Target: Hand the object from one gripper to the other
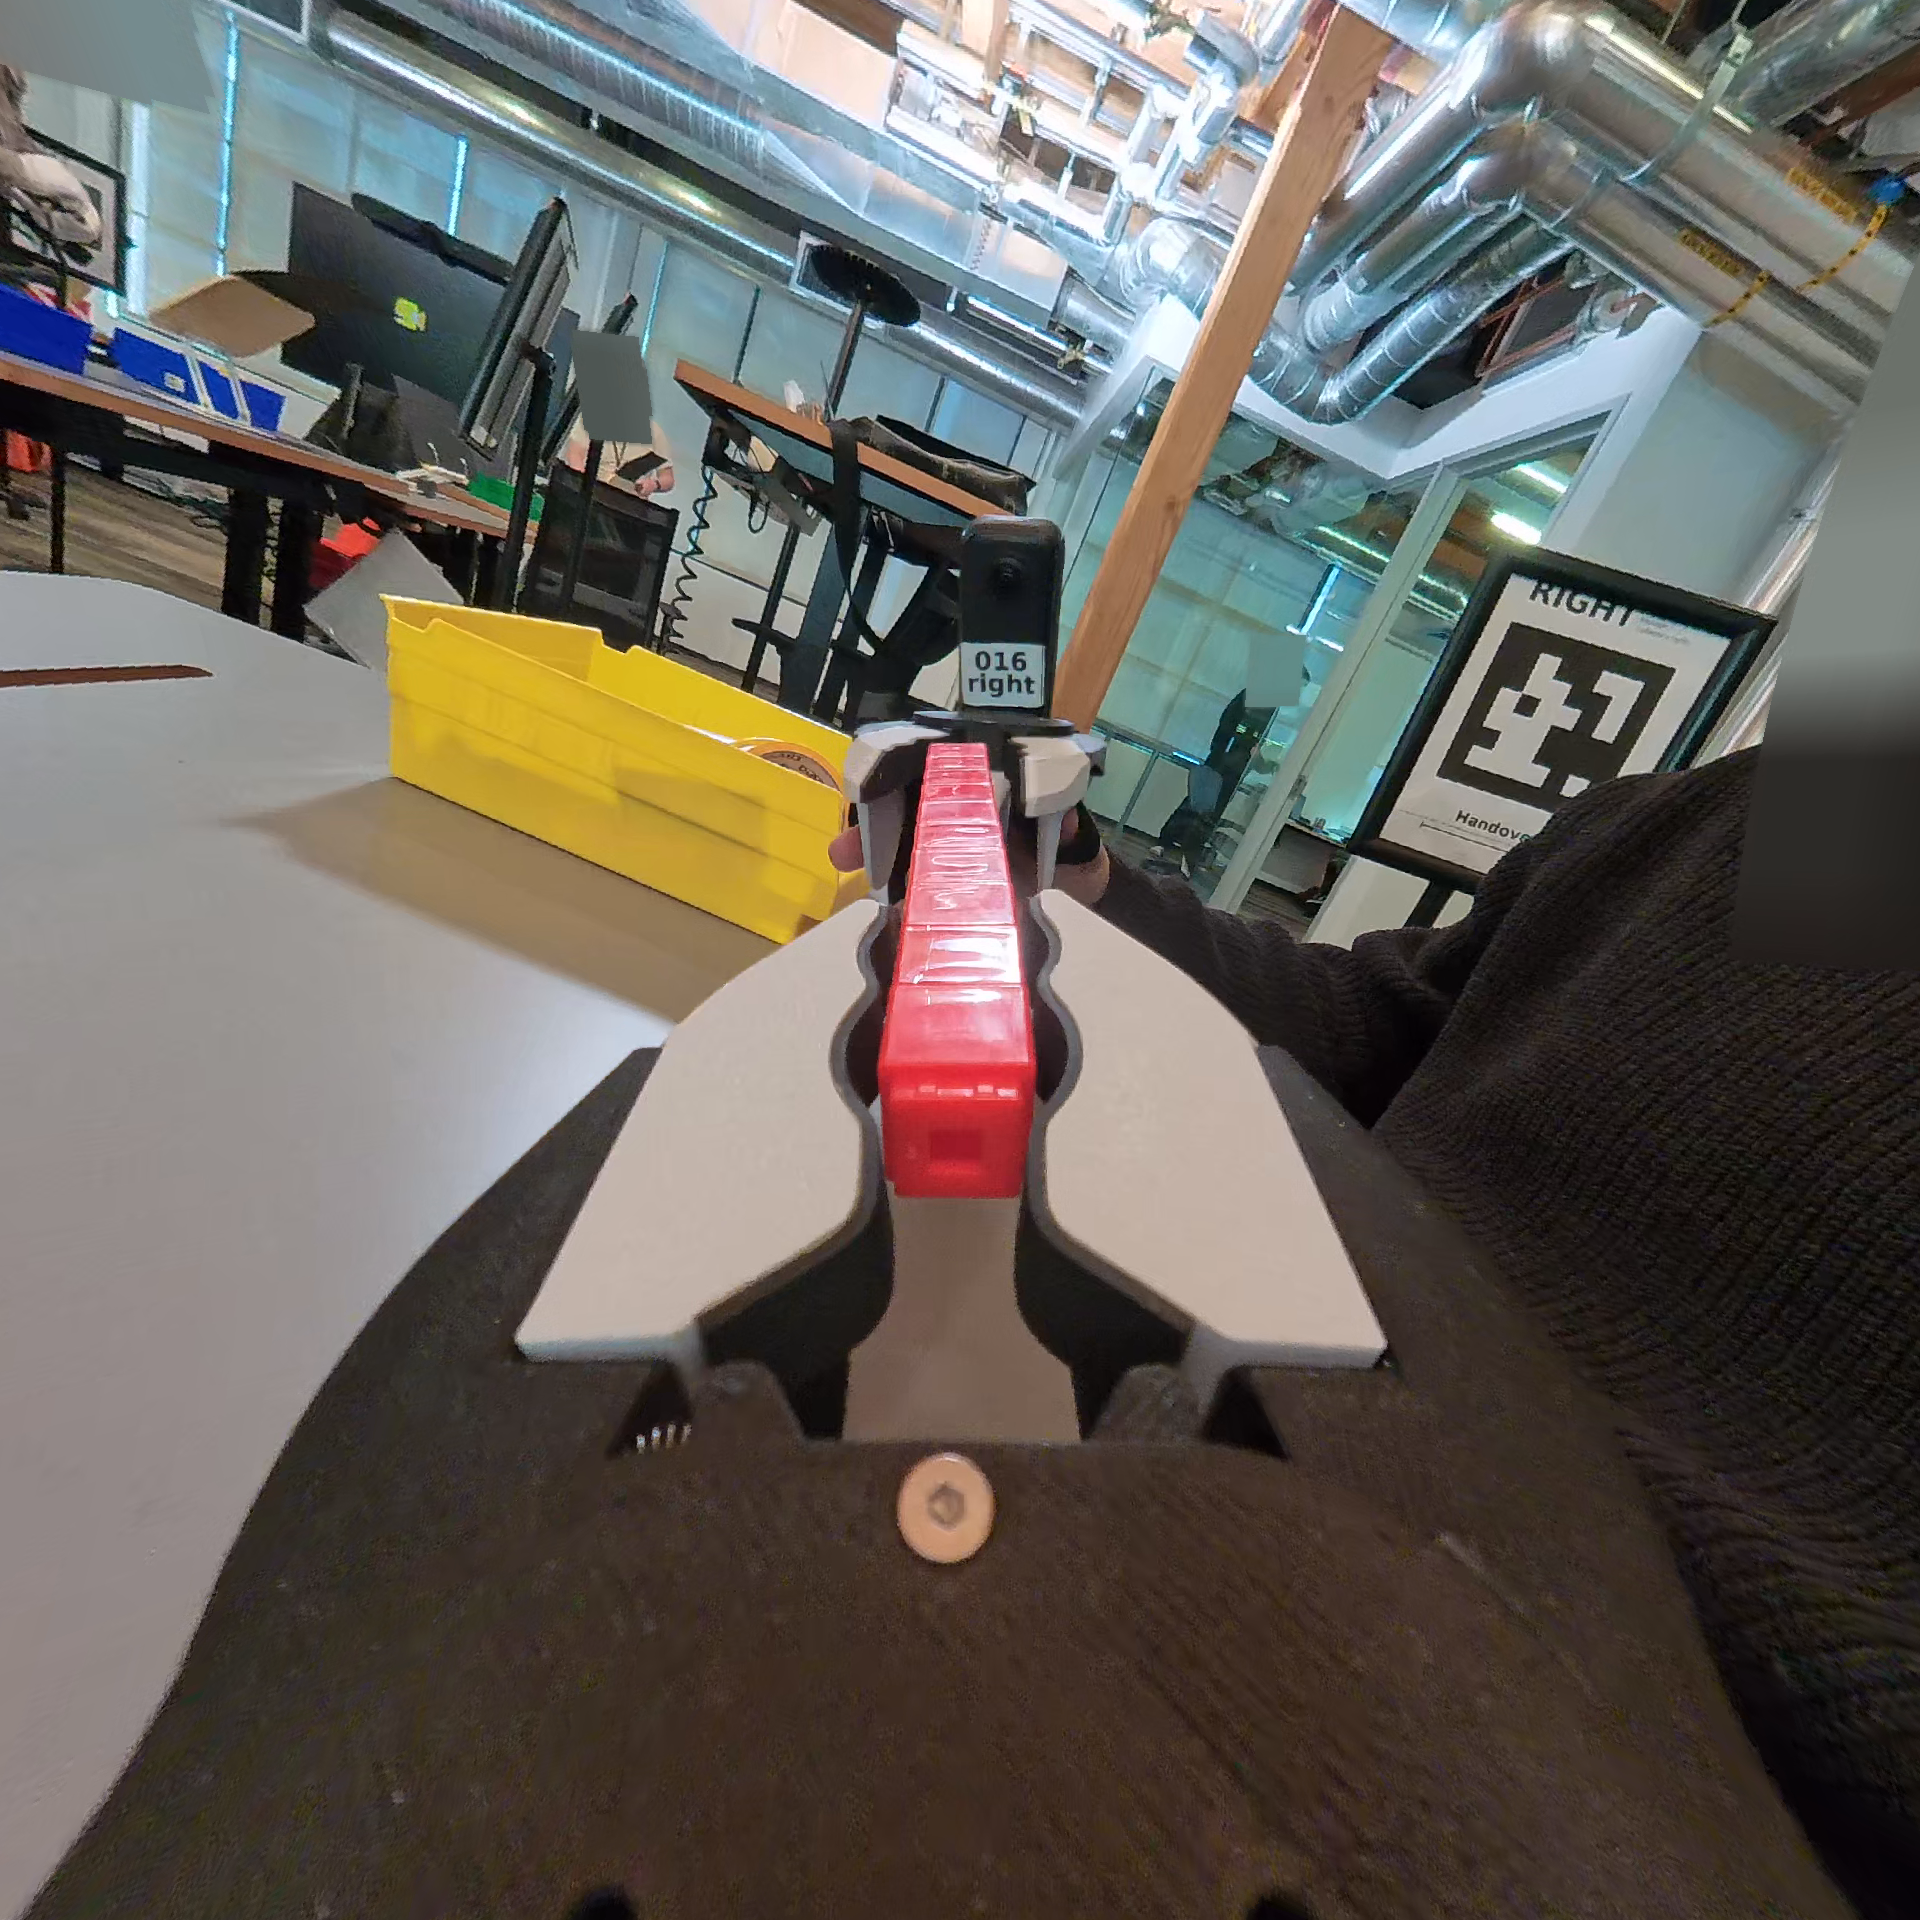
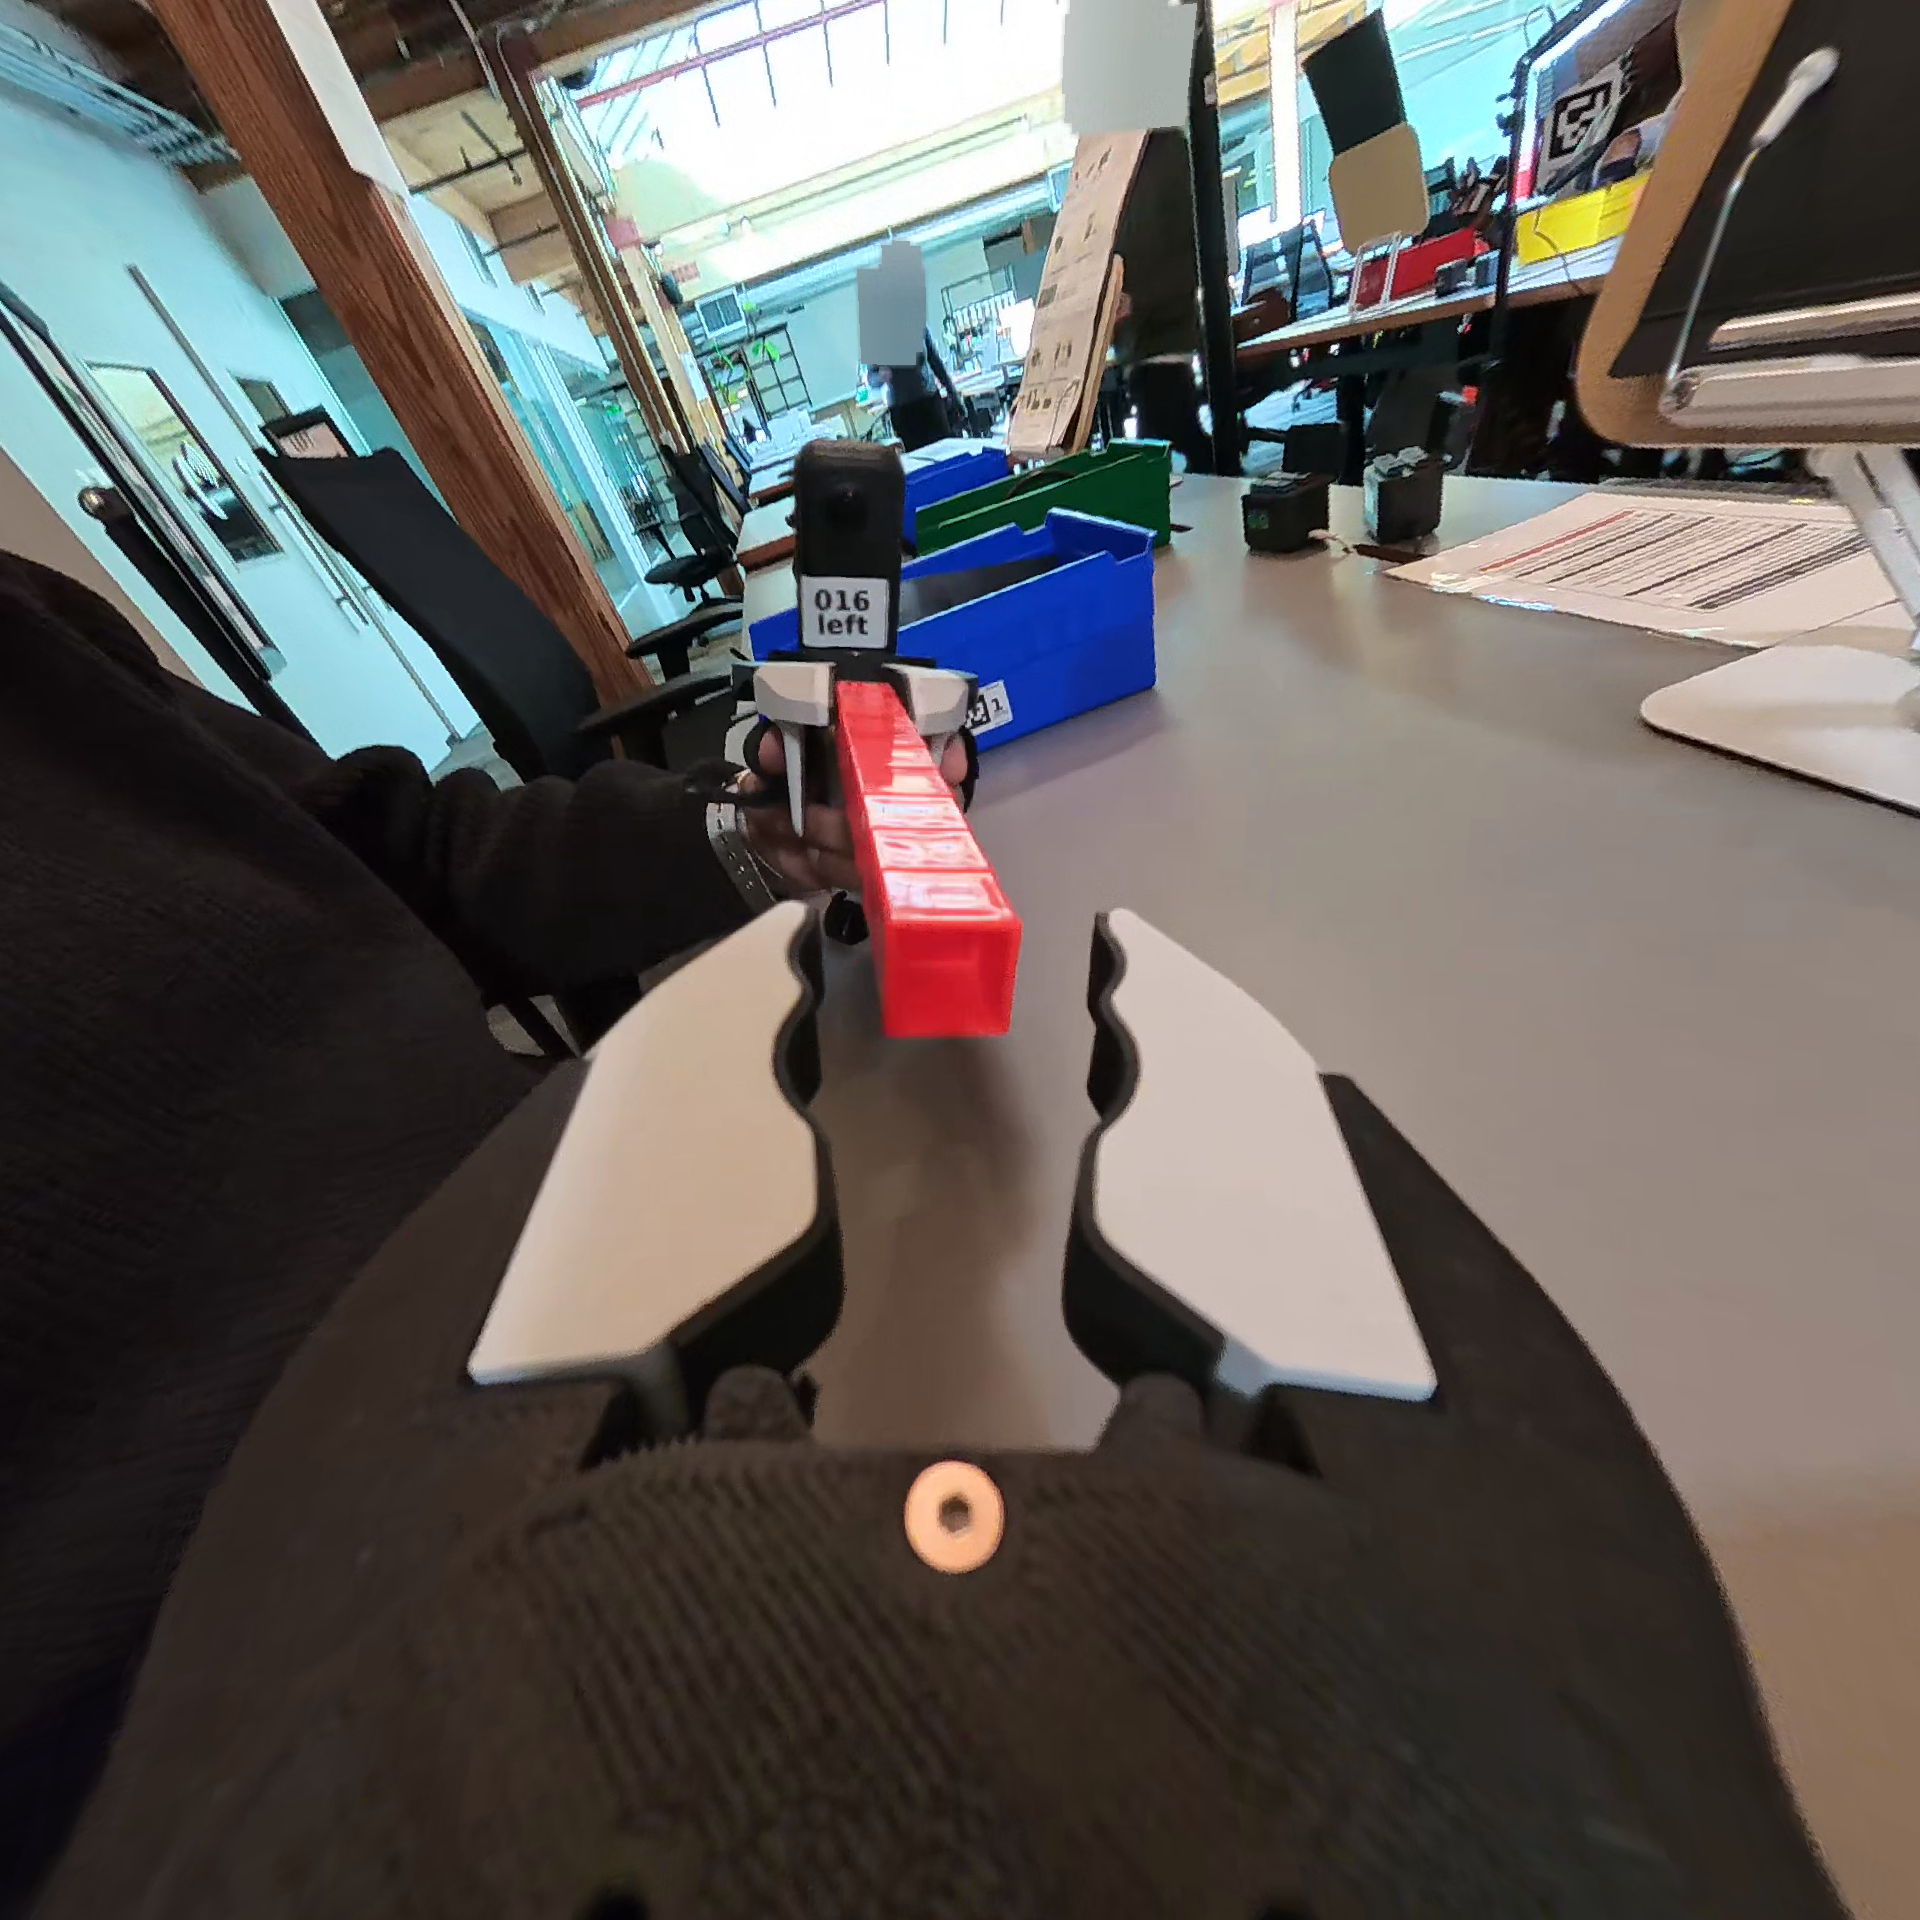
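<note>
L gripper point(image 1: 956, 997) clamped on red bar point(image 1: 958, 997), held above table point(image 1: 260, 987). R gripper point(image 2: 951, 971) spread wide at bar's far end, not touching. Yellow bin point(image 1: 582, 748) at 10 o'clock; blue bin point(image 2: 1049, 634) at 12.

The object was a long red bar point(image 1: 958, 966) of square cross-section, built from a row of glossy cube-like segments joined end to end, with seam lines between them and pale markings on their upper faces. In the left wrist view it ran up the centre of the frame from its near square end, which showed a small square recess, and narrowed with distance. In the right wrist view the red bar point(image 2: 920, 862) sat at centre frame, raised above the surface below, its blunt plain end facing the camera, tilted slightly rightward.
</note>
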### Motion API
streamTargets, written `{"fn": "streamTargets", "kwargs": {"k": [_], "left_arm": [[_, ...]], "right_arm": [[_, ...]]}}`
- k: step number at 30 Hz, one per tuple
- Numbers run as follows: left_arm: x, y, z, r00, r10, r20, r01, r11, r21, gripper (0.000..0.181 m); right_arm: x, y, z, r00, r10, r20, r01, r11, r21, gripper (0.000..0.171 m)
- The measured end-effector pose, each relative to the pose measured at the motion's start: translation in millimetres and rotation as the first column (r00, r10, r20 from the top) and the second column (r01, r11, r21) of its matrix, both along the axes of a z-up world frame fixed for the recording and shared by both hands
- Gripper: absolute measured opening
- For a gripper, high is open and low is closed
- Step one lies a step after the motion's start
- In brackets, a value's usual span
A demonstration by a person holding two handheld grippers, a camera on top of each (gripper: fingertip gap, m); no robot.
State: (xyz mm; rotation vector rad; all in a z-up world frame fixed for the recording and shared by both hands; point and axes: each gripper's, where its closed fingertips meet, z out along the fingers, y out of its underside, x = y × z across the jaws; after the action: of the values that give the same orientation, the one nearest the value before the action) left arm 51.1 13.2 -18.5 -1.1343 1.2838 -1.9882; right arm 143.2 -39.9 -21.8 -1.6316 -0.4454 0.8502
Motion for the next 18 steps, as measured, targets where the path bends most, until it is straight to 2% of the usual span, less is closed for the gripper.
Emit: {"fn": "streamTargets", "kwargs": {"k": [5, 12, 18], "left_arm": [[1, -5, -2, 1.0, -0.019, -0.01, 0.019, 1.0, -0.001, 0.023], [3, -13, -3, 0.999, -0.044, -0.016, 0.044, 0.999, -0.003, 0.023], [3, -12, -2, 0.999, -0.04, -0.008, 0.04, 0.999, -0.006, 0.023]], "right_arm": [[-14, 1, -6, 0.999, 0.021, 0.038, -0.021, 1.0, 0.002, 0.044], [-30, 0, -9, 0.998, 0.063, 0.02, -0.063, 0.998, -0.012, 0.029], [-32, 0, -6, 0.997, 0.075, -0.023, -0.075, 0.997, -0.013, 0.024]]}}
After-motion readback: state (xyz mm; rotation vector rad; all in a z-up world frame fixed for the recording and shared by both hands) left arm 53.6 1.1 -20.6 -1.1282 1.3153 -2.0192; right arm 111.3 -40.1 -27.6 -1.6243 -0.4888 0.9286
